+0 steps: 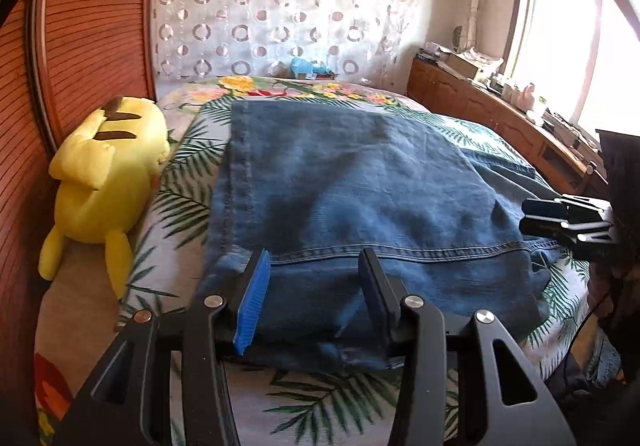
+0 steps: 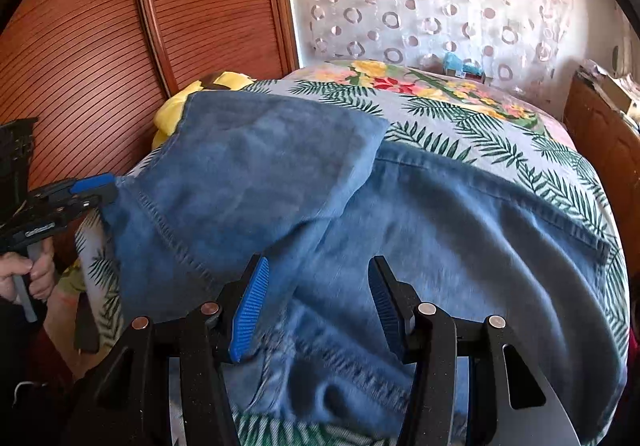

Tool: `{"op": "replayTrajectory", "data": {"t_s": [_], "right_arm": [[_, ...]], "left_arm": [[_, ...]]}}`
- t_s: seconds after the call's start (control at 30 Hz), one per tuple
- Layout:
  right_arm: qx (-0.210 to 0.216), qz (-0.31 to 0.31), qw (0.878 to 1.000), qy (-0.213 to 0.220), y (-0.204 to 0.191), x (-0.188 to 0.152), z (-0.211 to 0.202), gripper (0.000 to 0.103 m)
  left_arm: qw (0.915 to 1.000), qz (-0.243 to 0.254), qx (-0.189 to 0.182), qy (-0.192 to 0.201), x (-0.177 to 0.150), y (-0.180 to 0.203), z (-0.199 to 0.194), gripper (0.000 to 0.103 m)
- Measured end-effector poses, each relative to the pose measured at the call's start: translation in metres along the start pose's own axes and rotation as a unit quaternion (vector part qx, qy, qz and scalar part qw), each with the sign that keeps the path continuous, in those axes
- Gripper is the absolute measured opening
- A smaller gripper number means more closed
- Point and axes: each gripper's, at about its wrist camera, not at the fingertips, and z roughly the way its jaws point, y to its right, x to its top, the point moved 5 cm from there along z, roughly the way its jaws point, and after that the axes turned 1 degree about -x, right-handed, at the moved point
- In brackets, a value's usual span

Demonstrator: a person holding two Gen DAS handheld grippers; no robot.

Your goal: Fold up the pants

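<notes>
The bed [image 1: 180, 182] has a cover with green leaves and bright flowers. Blue pants [image 1: 360, 190] lie flat on it — a yellow stuffed toy [image 1: 108, 174] lies beside them.

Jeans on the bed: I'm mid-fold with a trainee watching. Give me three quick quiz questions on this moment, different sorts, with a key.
1. True or false: the left gripper stands open over the jeans.
2. The yellow plush toy lies beside: A) the wooden headboard B) the window C) the cabinet.
3. Fill in: the bedspread shows green ____ leaves.

Key: 1 true; 2 A; 3 palm.
</notes>
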Motion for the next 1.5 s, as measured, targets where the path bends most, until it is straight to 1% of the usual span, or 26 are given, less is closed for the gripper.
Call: {"op": "replayTrajectory", "data": {"t_s": [0.03,0.07,0.1,0.13,0.23,0.37,0.43,0.53,0.73,0.93,1.0,1.17,1.2,1.3,1.4,1.5], "right_arm": [[0.004,-0.001,1.0,-0.001,0.002,-0.003,-0.005,0.054],[0.004,-0.002,1.0,-0.001,0.002,-0.005,-0.007,0.054],[0.004,-0.005,1.0,-0.001,0.001,-0.008,-0.01,0.054],[0.004,-0.006,1.0,-0.002,0.0,-0.011,-0.012,0.054],[0.008,-0.007,1.0,-0.004,-0.002,-0.018,-0.018,0.054],[-0.003,-0.008,1.0,-0.002,0.002,-0.024,-0.024,0.054],[-0.006,0.001,1.0,0.0,0.01,-0.028,-0.028,0.054],[-0.022,0.016,1.0,0.004,0.027,-0.037,-0.037,0.054],[-0.063,0.057,0.996,0.013,0.079,-0.052,-0.058,0.054],[-0.12,0.081,0.989,0.023,0.142,-0.054,-0.079,0.054],[-0.137,0.087,0.986,0.022,0.163,-0.053,-0.081,0.054],[-0.171,0.099,0.98,0.006,0.21,-0.044,-0.069,0.054],[-0.173,0.104,0.979,-0.001,0.22,-0.043,-0.064,0.054],[-0.177,0.115,0.977,-0.02,0.232,-0.034,-0.046,0.054],[-0.18,0.127,0.975,-0.04,0.251,-0.033,-0.029,0.049],[-0.179,0.135,0.973,-0.056,0.262,-0.02,-0.01,0.047]], "left_arm": [[1.0,0.002,-0.007,0.0,0.0,0.004,0.001,0.05],[1.0,0.004,-0.008,0.0,0.0,0.007,0.002,0.062],[1.0,0.005,-0.006,0.003,0.001,0.01,0.003,0.081],[0.9999,0.005,-0.008,0.006,0.001,0.012,0.003,0.084],[0.9997,0.009,-0.021,0.0,0.0,0.021,0.006,0.085],[0.9995,0.015,-0.027,0.001,0.001,0.032,0.009,0.085],[0.9993,0.017,-0.034,-0.001,0.001,0.04,0.011,0.086],[0.999,0.029,-0.034,-0.007,0.0,0.052,0.017,0.086],[0.9979,0.045,-0.042,-0.017,-0.001,0.072,0.031,0.086],[0.9979,0.049,-0.023,-0.037,-0.009,0.072,0.048,0.086],[0.9979,0.052,-0.018,-0.036,-0.012,0.073,0.049,0.086],[0.9986,0.04,-0.017,-0.029,-0.014,0.071,0.05,0.086],[0.9987,0.04,-0.016,-0.028,-0.014,0.071,0.05,0.086],[0.9984,0.05,-0.005,-0.027,-0.016,0.073,0.052,0.086],[0.9981,0.056,0.003,-0.025,-0.016,0.072,0.053,0.086],[0.9983,0.055,0.002,-0.021,-0.017,0.071,0.052,0.086]]}}
